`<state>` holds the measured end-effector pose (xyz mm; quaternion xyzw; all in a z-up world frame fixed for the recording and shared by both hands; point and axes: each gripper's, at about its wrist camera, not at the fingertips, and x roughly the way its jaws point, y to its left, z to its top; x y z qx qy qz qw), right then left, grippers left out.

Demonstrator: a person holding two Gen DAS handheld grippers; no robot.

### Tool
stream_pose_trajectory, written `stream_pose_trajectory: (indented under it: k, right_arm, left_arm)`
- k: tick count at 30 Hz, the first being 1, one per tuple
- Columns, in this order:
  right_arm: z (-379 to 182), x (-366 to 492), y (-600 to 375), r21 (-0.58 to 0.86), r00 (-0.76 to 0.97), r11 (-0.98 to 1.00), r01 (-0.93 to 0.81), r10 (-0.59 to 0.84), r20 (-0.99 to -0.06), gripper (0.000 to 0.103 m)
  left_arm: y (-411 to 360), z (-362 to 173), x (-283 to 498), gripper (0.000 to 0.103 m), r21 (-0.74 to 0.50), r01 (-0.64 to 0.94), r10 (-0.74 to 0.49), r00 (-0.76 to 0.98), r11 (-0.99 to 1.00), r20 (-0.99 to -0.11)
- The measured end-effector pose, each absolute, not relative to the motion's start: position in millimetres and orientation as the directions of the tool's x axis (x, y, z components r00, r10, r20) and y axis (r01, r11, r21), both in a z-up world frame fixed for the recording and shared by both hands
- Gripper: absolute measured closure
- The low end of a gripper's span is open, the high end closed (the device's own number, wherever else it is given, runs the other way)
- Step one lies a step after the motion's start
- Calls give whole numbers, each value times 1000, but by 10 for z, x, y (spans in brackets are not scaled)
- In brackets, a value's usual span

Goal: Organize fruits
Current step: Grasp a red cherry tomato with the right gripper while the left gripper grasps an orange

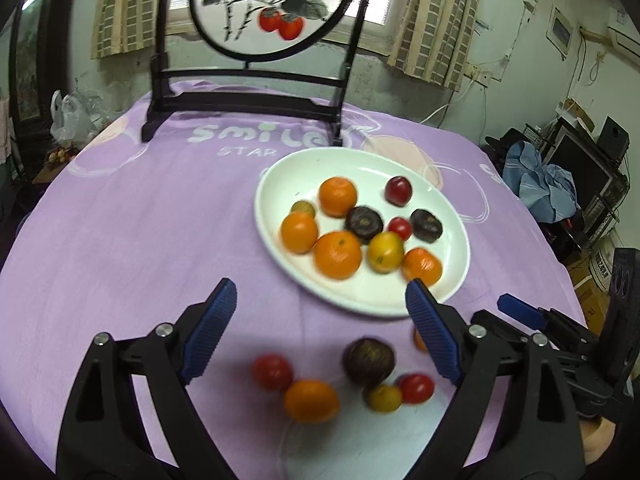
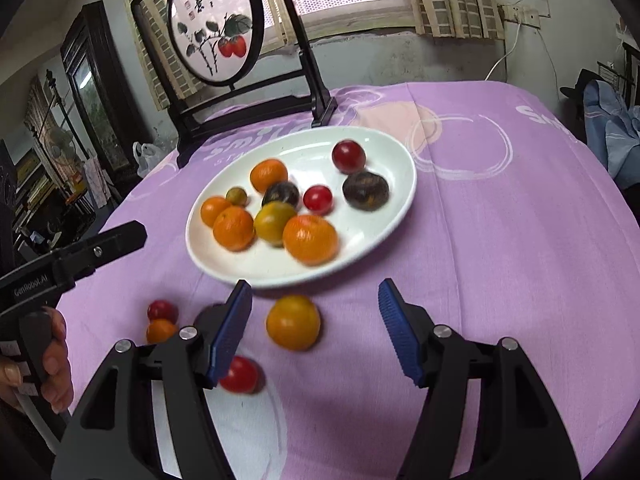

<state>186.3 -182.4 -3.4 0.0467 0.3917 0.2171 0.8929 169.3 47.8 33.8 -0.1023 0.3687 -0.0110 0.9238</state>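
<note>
A: Showing a white oval plate (image 1: pixel 360 300) on the lilac tabletop (image 1: pixel 140 240), the left wrist view gives the sorted fruit. What lies on it?

B: Four oranges, the largest (image 1: pixel 338 254) near the plate's middle; two dark purple fruits (image 1: pixel 364 220); two small red ones, one at the far side (image 1: pixel 399 190); a yellow fruit (image 1: pixel 385 252); and a small olive-coloured one (image 1: pixel 303 209) at the left. All are round and glossy, and somewhat blurred.

A: And the fruit off the plate?

B: It sits on the cloth just near of the plate's near rim. In the left wrist view: a red fruit (image 1: pixel 273 372), an orange (image 1: pixel 311 400), a dark purple fruit (image 1: pixel 369 361), a small yellow one (image 1: pixel 385 398) touching a red one (image 1: pixel 417 388). The right wrist view shows a further loose orange (image 2: pixel 293 322) just beyond the rim.

A: State of the fingers?

B: The left gripper (image 1: pixel 320 320) has its blue-padded fingers (image 1: pixel 210 328) spread wide, nothing between them, above the loose group. The right gripper (image 2: pixel 316 328) is likewise wide and empty; the loose orange lies between its fingers (image 2: pixel 230 332) in view, without visible contact.

A: Background?

B: A round painted screen (image 1: pixel 266 4) in a dark stand sits at the far side of the tabletop, behind the plate.
</note>
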Motion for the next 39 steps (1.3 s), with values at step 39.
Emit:
stream_pose_trajectory:
  k: [39]
  right_arm:
    - [-326, 1460, -1231, 96, 484, 824, -558, 417, -770, 72]
  left_arm:
    - [642, -144, 1390, 12, -220, -21, -157, 638, 975, -754]
